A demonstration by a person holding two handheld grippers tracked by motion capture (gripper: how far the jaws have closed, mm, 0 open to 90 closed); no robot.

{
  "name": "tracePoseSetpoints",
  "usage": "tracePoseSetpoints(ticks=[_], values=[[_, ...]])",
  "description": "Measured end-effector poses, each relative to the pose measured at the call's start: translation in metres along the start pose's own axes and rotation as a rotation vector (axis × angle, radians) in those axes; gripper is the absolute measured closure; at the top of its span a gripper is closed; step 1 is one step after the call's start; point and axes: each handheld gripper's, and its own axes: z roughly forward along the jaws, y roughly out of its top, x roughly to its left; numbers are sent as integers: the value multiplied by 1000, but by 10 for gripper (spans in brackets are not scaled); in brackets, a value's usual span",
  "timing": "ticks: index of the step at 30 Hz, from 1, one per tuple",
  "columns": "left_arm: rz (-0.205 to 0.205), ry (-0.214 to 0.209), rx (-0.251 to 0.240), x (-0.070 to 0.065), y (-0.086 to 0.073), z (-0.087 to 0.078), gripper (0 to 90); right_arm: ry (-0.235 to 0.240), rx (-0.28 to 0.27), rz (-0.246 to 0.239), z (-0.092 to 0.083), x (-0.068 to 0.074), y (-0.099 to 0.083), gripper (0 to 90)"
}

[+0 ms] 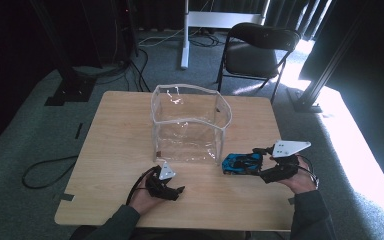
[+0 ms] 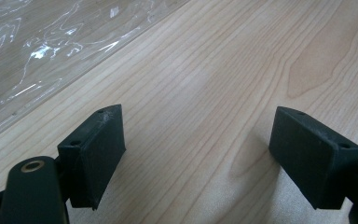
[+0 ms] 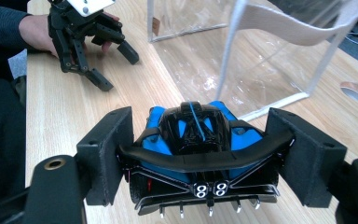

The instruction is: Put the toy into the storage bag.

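A blue and black toy car stands on the wooden table, just right of a clear plastic bag with a white rim. My right gripper reaches it from the right. In the right gripper view the car shows its rear, and the gripper is shut on it, both pads touching the ends of the rear wing. My left gripper rests near the front edge, open and holding nothing. It also appears farther off, with the bag beyond.
The bag stands upright and open at the table's middle, its wall close to the left gripper. A round hole is cut in the tabletop. A black folding chair stands behind the table, and cables lie on the floor at left.
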Motion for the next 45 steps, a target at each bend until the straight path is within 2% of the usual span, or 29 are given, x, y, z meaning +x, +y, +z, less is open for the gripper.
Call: tracePoseSetpoints(ticks=[10,20,21,27,31,36,45], values=[[1,1,-2,0,0,0,187,-31,5,37,-16,-31,8,249],[3,2,-1,0,0,0,187,-52,-29,49,-29,-54,23,249],[2,3,-2,0,0,0,187,-53,-35,52,-29,-60,27,249],[2,3,-2,0,0,0,186,-50,-52,57,-29,-72,35,249],[2,3,-2,0,0,0,187,-49,-81,60,-34,-78,43,249],[2,3,-2,0,0,0,187,-26,-121,60,-39,-86,54,249],[2,3,-2,0,1,1,187,-29,-128,48,-42,-93,68,249]])
